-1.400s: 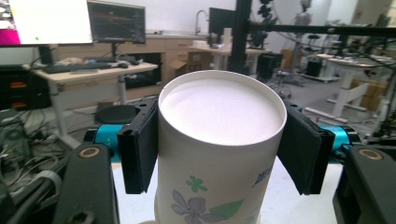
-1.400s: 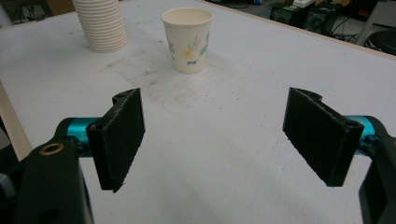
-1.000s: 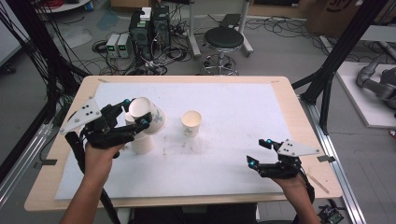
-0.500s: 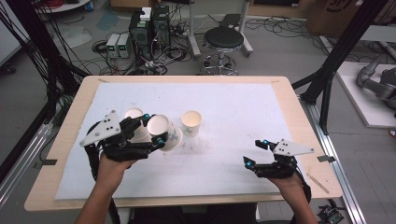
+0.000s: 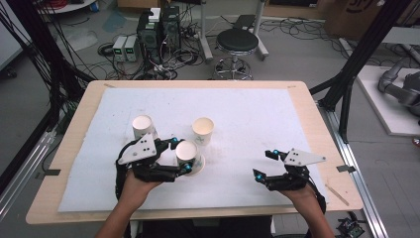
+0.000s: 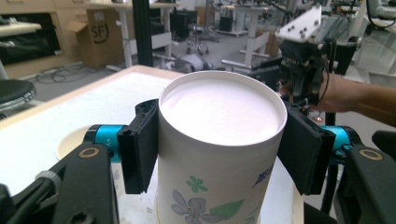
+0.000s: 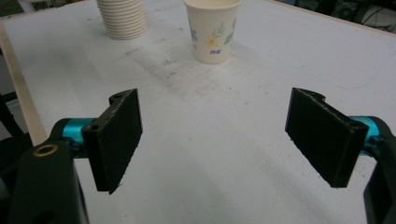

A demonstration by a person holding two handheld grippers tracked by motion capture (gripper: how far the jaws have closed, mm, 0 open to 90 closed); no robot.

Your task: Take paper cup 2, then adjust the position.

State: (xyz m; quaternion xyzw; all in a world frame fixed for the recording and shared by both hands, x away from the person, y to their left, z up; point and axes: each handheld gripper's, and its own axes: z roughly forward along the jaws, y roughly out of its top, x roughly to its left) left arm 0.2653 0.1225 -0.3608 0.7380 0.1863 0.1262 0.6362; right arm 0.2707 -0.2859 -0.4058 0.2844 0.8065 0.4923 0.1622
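My left gripper [image 5: 183,155] is shut on a flower-printed paper cup [image 5: 187,150], one black pad on each side of it just below the rim, left of the table's middle and near the front. In the left gripper view the cup [image 6: 219,154] stands upright between the pads [image 6: 140,144] with its mouth open upward. I cannot tell whether its base touches the mat. A stack of paper cups [image 5: 143,127] stands behind and to the left. A single cup [image 5: 203,130] stands just beyond the held one. My right gripper [image 5: 263,163] is open at the front right, with nothing between its fingers [image 7: 116,135].
A white mat [image 5: 247,109] covers the wooden table [image 5: 317,124]. From the right gripper view the stack [image 7: 121,18] and the single cup [image 7: 212,30] stand far ahead over bare, smudged mat. A stool [image 5: 236,42] and cabling sit beyond the far edge.
My left gripper has carried the cup away from the stack, rightward and toward the front edge, and lowered it. The right gripper has hardly moved and stays open.
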